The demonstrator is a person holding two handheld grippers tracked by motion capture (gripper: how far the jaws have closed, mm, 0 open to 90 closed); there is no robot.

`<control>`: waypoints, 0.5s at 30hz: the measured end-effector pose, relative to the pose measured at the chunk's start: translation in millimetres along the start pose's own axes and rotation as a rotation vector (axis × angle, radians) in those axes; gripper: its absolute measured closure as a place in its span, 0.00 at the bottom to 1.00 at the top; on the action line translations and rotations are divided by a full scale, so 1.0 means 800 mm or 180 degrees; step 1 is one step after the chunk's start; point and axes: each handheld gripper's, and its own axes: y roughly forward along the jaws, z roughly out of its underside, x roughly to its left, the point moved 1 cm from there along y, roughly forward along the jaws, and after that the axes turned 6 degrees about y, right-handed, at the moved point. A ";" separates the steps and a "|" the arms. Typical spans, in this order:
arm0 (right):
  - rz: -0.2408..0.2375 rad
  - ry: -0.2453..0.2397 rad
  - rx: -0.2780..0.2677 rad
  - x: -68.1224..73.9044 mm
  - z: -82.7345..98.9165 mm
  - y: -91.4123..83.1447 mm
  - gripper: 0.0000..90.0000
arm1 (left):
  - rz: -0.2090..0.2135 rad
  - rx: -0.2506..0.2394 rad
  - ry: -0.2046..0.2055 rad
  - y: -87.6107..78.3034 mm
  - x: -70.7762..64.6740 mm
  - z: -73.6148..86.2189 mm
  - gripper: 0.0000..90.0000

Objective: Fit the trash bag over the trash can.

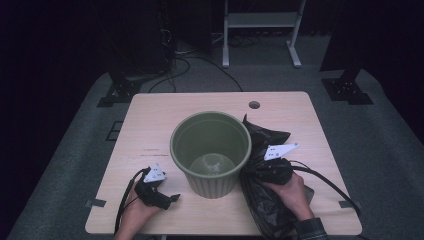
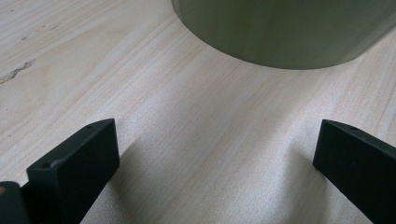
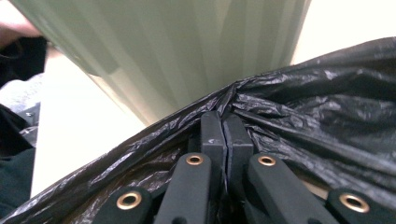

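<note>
A green ribbed bin point(image 1: 210, 150) stands upright and empty in the middle of the wooden table point(image 1: 150, 115). A crumpled black plastic bag point(image 1: 265, 200) lies against its right side. My right gripper point(image 1: 250, 172) is shut on a pinched fold of the black bag point(image 3: 299, 116) close to the bin's wall point(image 3: 187, 51); the film bunches at the closed pads point(image 3: 212, 133). My left gripper point(image 1: 172, 199) rests on the table to the left of the bin, jaws wide open with bare wood between them point(image 2: 217, 158). The bin's base point(image 2: 285, 32) lies ahead of it.
A round cable hole point(image 1: 254, 105) sits near the table's far edge. Cables trail from both grippers over the front edge. Metal stand legs point(image 1: 260, 30) and black equipment stand on the grey floor beyond the table.
</note>
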 end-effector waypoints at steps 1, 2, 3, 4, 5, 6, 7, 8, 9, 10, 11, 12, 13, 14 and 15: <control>-0.0016 -0.0010 -0.0022 0.001 -0.001 -0.003 0.99 | 0.0000 0.0000 0.0000 0.000 0.000 0.000 0.00; -0.0034 -0.0018 -0.0039 0.001 -0.002 -0.006 0.99 | 0.0000 0.0000 0.0001 0.000 0.000 0.000 0.00; -0.0059 -0.0024 -0.0064 0.002 -0.004 -0.009 0.99 | 0.0000 0.0000 0.0001 0.000 0.000 0.000 0.00; -0.0051 -0.0062 -0.0048 0.006 -0.007 -0.012 0.99 | 0.0000 0.0000 0.0001 0.000 0.000 0.000 0.00; -0.0056 -0.0114 -0.0032 0.009 -0.010 -0.014 0.99 | 0.0000 0.0000 0.0001 0.000 0.000 0.000 0.00; -0.0062 -0.0152 -0.0027 0.014 -0.014 -0.016 0.99 | 0.0000 0.0000 0.0000 0.000 0.000 0.000 0.00; -0.0068 -0.0186 -0.0039 0.016 -0.017 -0.018 0.99 | -0.0002 0.0000 0.0003 0.000 0.000 0.000 0.00; -0.0089 -0.0214 -0.0043 0.019 -0.020 -0.020 0.99 | 0.0000 -0.0001 -0.0004 0.000 0.000 0.000 0.00; -0.0086 -0.0249 -0.0034 0.022 -0.023 -0.023 0.99 | 0.0001 0.0000 -0.0002 0.000 0.000 0.000 0.00; -0.0096 -0.0265 -0.0038 0.025 -0.026 -0.026 0.99 | 0.0001 0.0004 0.0003 0.000 0.000 0.000 0.00; -0.0115 -0.0285 -0.0045 0.026 -0.028 -0.029 0.99 | 0.0001 0.0004 0.0002 0.000 0.000 0.000 0.00; -0.0154 -0.0294 -0.0079 0.028 -0.030 -0.032 0.99 | 0.0001 0.0004 0.0002 0.000 0.000 0.000 0.00; -0.0199 -0.0297 -0.0116 0.029 -0.032 -0.036 0.99 | 0.0001 0.0005 0.0003 0.000 0.000 0.000 0.00; -0.0200 -0.0304 -0.0117 0.030 -0.034 -0.039 0.99 | 0.0003 0.0014 0.0014 0.000 0.000 0.000 0.00; -0.0196 -0.0342 -0.0117 0.032 -0.036 -0.042 0.99 | 0.0002 0.0009 0.0008 0.000 0.000 0.000 0.00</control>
